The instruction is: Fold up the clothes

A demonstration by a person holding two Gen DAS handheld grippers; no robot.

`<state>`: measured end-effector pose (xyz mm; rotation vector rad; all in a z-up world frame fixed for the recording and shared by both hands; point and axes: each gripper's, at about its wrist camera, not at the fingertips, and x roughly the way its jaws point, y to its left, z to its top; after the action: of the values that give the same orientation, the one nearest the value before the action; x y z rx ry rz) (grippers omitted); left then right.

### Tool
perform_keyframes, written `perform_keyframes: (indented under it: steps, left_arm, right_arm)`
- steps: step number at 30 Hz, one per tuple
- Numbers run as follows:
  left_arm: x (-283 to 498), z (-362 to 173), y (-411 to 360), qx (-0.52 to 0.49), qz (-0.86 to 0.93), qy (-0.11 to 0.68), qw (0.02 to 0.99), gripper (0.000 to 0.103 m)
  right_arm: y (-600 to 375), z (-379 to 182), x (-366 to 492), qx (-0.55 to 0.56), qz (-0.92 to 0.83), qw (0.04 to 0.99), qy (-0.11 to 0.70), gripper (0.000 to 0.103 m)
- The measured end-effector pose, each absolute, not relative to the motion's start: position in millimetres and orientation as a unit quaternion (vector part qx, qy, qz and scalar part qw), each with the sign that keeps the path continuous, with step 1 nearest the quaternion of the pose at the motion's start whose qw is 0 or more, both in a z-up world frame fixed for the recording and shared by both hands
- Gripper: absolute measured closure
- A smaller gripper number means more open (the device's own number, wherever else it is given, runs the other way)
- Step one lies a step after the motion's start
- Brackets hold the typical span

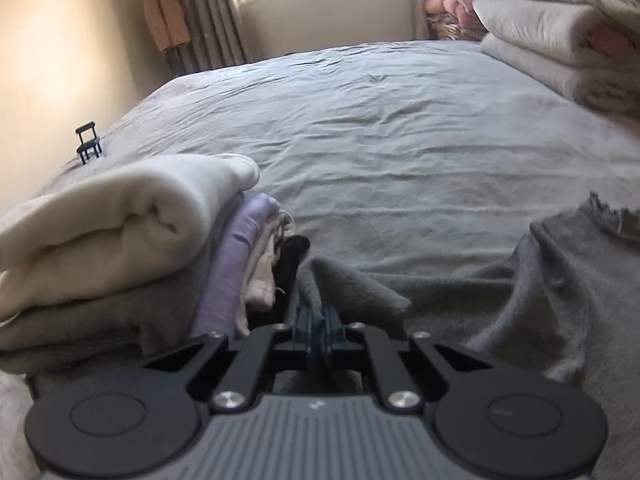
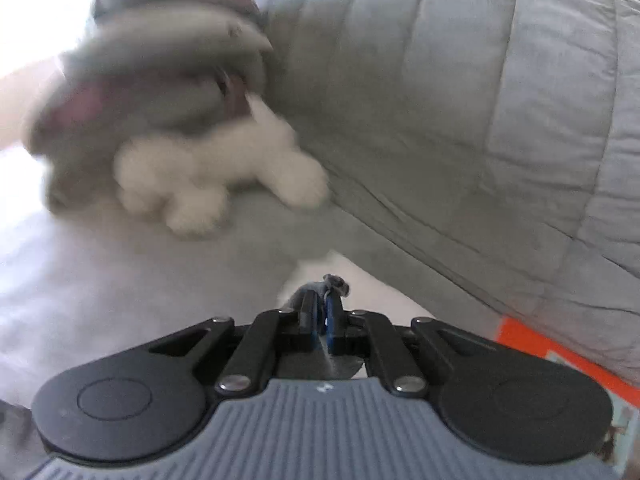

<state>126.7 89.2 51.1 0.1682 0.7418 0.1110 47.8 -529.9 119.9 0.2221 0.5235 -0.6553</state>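
A dark grey garment (image 1: 520, 304) lies crumpled on the grey bed sheet (image 1: 380, 128) at the near right. My left gripper (image 1: 318, 312) is shut on a raised fold of it, right beside a stack of folded clothes (image 1: 120, 240) with a cream piece on top and lilac, beige and black pieces under it. In the right wrist view my right gripper (image 2: 322, 300) is shut on a small pinch of grey cloth (image 2: 332, 282), whose end pokes out past the fingertips. Whether this is the same garment I cannot tell.
Folded pale blankets (image 1: 560, 40) are piled at the bed's far right. A small black chair-shaped object (image 1: 88, 144) stands at the left edge. In the right wrist view a blurred white plush toy (image 2: 216, 176) lies against a grey quilted cover (image 2: 480, 100), with an orange item (image 2: 532, 344) at the right.
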Motion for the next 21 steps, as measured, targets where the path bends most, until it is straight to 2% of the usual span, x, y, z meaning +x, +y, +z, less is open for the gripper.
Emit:
perform_keyframes:
  steps: [2,8,21]
  left_arm:
    - [121.9,59.2,89.0,0.086,0.057,0.347,0.932,0.097]
    - [111.8,78.5,97.7,0.081,0.079,0.320,0.941,0.097]
    - [97.0,105.3,130.7,-0.029,0.065,0.318,0.946,0.097]
  right_arm:
    - [-513.6,143.2,36.9,0.131,-0.272,0.926,0.226,0.099]
    - [-444.2,182.8,29.6,0.086,-0.180,0.965,0.169,0.099]
    - [-272.2,177.6,54.6,0.044,0.036,0.981,0.187,0.099]
